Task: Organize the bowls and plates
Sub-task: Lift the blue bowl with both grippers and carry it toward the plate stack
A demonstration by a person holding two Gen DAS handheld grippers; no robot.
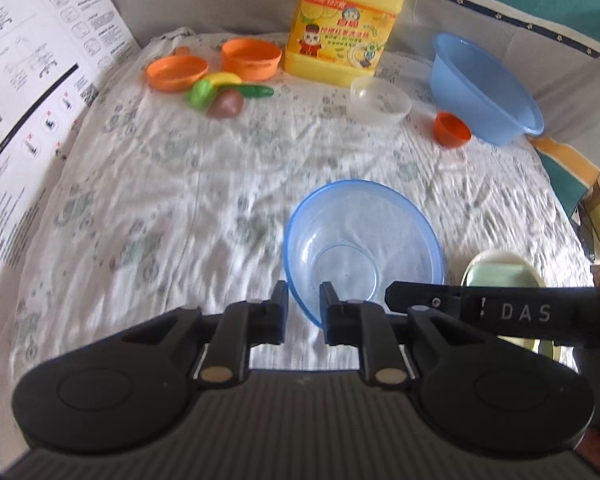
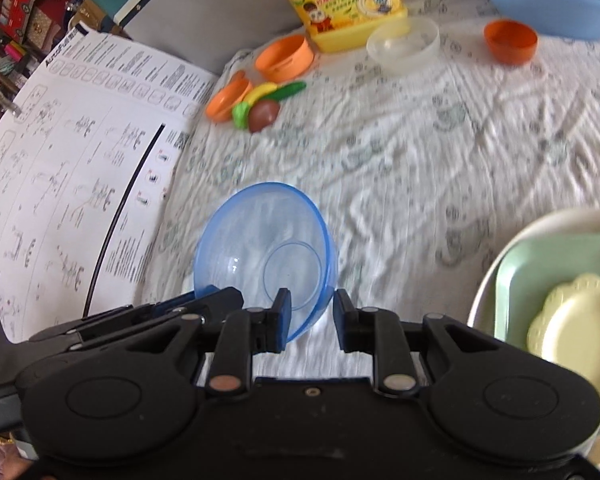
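Observation:
A clear blue bowl [image 1: 364,240] is tilted over the white patterned cloth. My left gripper [image 1: 303,308] has its near rim between its fingers, jaws narrowly apart around the rim. My right gripper [image 2: 312,316] has the bowl's right rim [image 2: 316,304] between its fingers, jaws a little apart. A stack of plates, pale green [image 2: 540,264] with a yellow flower-edged one [image 2: 576,332] on top, sits at the right. A clear small bowl [image 1: 380,100], a small orange bowl [image 1: 452,130] and a large blue basin [image 1: 484,88] stand at the back.
A yellow detergent jug [image 1: 340,20] stands at the back centre. An orange toy pot [image 1: 250,58], an orange pan [image 1: 176,74] and toy vegetables [image 1: 224,94] lie at the back left. A printed instruction sheet [image 1: 28,100] lies along the left edge.

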